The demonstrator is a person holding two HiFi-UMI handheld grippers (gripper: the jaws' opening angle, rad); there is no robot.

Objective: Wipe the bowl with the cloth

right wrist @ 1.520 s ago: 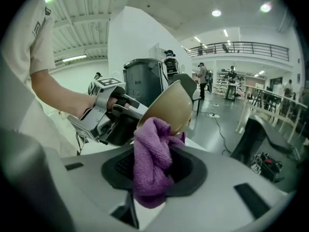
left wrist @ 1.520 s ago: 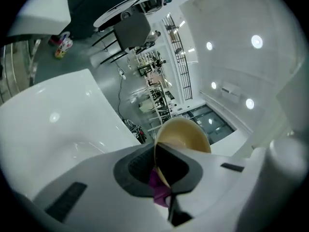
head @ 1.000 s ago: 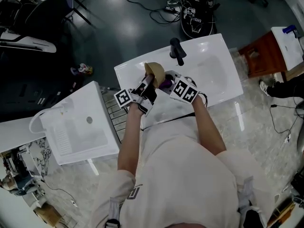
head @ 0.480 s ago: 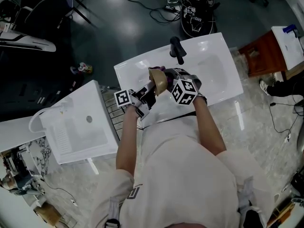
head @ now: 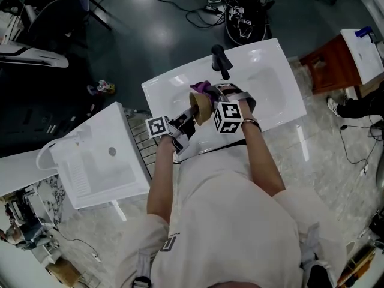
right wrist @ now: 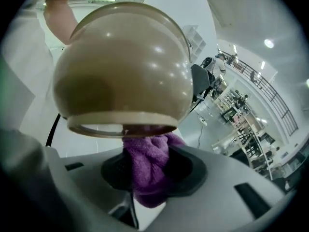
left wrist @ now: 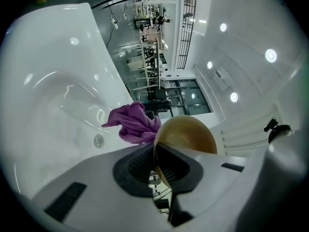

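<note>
A tan bowl (head: 201,105) is held on edge over the white sink (head: 270,83). My left gripper (head: 191,116) is shut on its rim; in the left gripper view the rim sits pinched between the jaws (left wrist: 157,163), with the bowl (left wrist: 190,134) opening to the right. My right gripper (head: 210,95) is shut on a bunched purple cloth (head: 201,87). In the right gripper view the cloth (right wrist: 147,168) fills the jaws and presses against the foot ring of the bowl (right wrist: 125,66). From the left gripper view the cloth (left wrist: 135,124) shows just behind the bowl.
A black faucet (head: 221,60) stands at the sink's far edge. The basin drain (left wrist: 98,140) lies below the bowl. A second white basin (head: 102,161) and a wire rack (head: 143,143) are at the left. A brown stand (head: 330,68) and floor cables (head: 246,11) lie beyond.
My right gripper rolled and swung left, carrying the cloth from the bowl's near right side round to its far side. The left gripper and bowl shifted slightly toward me.
</note>
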